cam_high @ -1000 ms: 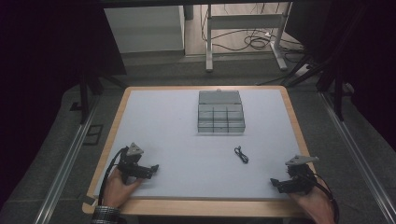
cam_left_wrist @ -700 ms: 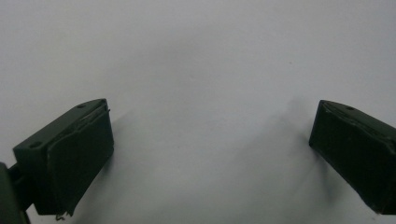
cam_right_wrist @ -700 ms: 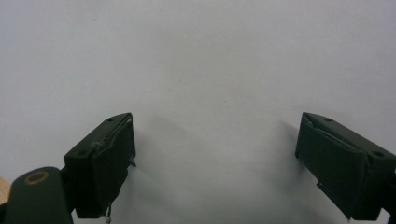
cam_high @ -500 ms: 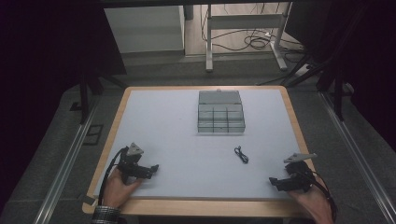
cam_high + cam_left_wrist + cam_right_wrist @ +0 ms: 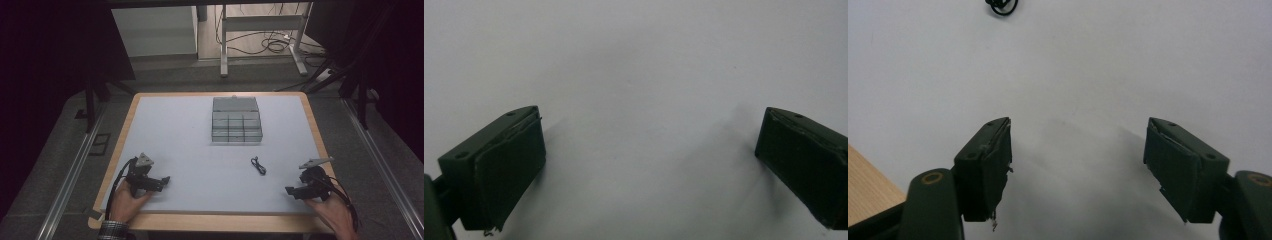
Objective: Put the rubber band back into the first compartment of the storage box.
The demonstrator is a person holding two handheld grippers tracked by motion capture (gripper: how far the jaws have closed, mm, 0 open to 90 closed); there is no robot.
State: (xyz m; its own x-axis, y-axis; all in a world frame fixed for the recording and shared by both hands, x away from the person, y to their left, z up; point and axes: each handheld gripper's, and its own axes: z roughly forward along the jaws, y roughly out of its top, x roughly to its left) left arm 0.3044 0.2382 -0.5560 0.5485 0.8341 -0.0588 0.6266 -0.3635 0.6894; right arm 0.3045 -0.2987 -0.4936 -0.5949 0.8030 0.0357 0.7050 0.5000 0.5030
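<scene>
Black, thin cable (image 5: 258, 165) lies coiled on the counter (image 5: 175, 130), near-right: light, limp, best pinched mid-loop. Right hand-held gripper (image 5: 290, 191) has been narrowing, empty; left hand-held gripper (image 5: 166, 179) spread wide.

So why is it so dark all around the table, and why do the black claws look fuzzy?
In the high view, light falls mostly on the white table, so the room around it goes black. In the left gripper view, the left gripper jaws are close to the camera and soft, with faint shadows beside them. In the right gripper view, the right gripper looks sharper, and the small black cable is cut off by the top edge.
</scene>
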